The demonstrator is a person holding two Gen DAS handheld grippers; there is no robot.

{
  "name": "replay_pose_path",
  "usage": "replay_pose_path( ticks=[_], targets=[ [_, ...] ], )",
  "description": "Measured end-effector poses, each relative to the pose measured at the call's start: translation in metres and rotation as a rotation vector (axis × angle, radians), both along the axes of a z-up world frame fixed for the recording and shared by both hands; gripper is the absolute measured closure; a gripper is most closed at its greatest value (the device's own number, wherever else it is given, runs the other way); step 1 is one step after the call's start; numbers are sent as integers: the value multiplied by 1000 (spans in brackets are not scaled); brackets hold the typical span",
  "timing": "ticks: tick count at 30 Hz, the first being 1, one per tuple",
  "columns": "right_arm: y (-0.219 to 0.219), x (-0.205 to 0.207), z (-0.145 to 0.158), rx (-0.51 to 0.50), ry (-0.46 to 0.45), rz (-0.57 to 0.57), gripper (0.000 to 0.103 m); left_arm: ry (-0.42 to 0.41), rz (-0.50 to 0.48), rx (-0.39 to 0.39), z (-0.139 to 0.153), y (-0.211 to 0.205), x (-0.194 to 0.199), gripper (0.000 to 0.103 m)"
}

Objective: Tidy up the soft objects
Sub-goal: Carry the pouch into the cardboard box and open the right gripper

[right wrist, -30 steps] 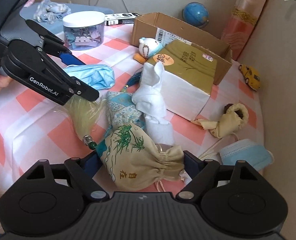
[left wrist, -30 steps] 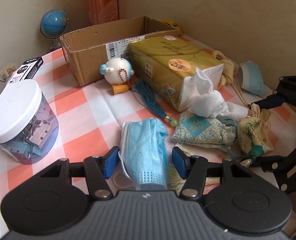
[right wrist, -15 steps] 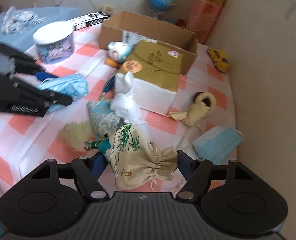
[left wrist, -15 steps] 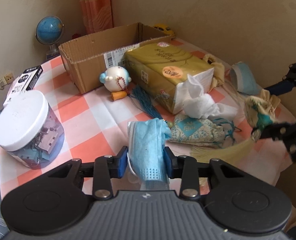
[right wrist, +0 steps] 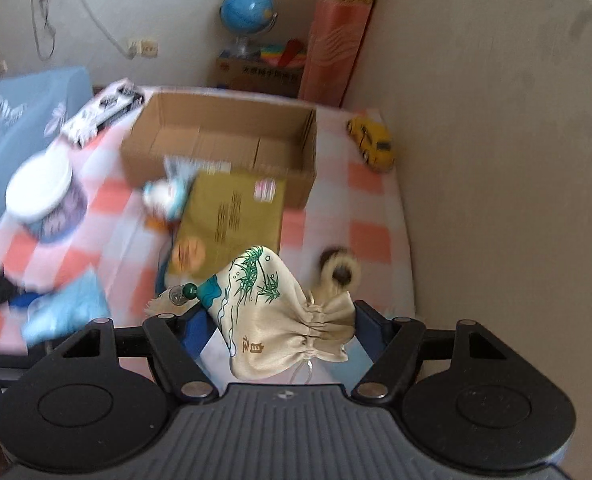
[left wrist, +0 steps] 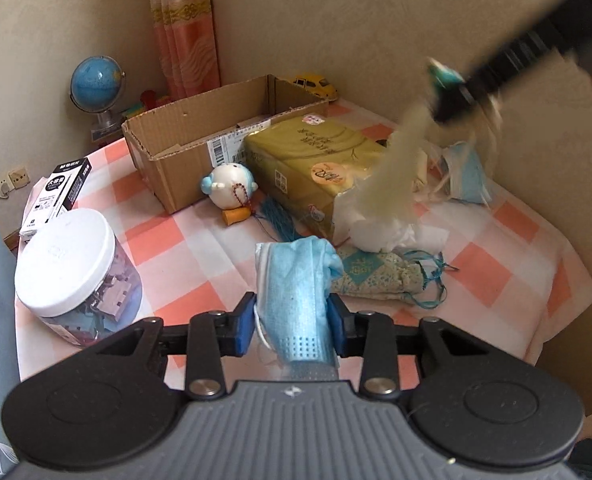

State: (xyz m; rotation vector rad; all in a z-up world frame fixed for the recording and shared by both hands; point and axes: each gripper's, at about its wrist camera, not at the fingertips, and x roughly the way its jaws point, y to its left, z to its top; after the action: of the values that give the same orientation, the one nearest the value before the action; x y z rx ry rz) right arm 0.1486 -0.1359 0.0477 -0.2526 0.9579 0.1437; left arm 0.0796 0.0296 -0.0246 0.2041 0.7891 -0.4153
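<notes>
The left gripper (left wrist: 292,322) is clenched on a folded blue face mask (left wrist: 296,292), its blue pads pressing both sides, and the mask is lifted above the checked tablecloth (left wrist: 184,240). The right gripper (right wrist: 282,326) grasps a beige drawstring pouch (right wrist: 280,312) with green bamboo print; a pale tassel (right wrist: 162,304) hangs from the pouch at the left. Farther on the table stands an open cardboard box (right wrist: 224,140), and just near it lies a yellow tissue pack (right wrist: 232,216). A patterned sachet (left wrist: 375,276) lies right of the mask. At far right lies a second blue mask (left wrist: 465,176).
</notes>
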Motion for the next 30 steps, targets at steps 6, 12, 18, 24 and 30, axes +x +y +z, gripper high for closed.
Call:
replay_pose_path(
  ticks=[6, 12, 18, 24, 30],
  targets=[
    [12, 49, 38, 45, -44, -17, 26, -2, 2, 0, 4, 3, 5, 67],
    [28, 108, 68, 98, -66, -20, 26, 5, 17, -5, 6, 5, 14, 67],
    [48, 163, 70, 145, -41, -29, 26, 28, 41, -9, 0, 8, 25, 67],
    [65, 211, 32, 198, 66, -49, 26, 41, 61, -1, -4, 10, 36, 67],
    [69, 232, -15, 155, 134, -61, 19, 65, 71, 1, -11, 11, 44, 67]
  ],
)
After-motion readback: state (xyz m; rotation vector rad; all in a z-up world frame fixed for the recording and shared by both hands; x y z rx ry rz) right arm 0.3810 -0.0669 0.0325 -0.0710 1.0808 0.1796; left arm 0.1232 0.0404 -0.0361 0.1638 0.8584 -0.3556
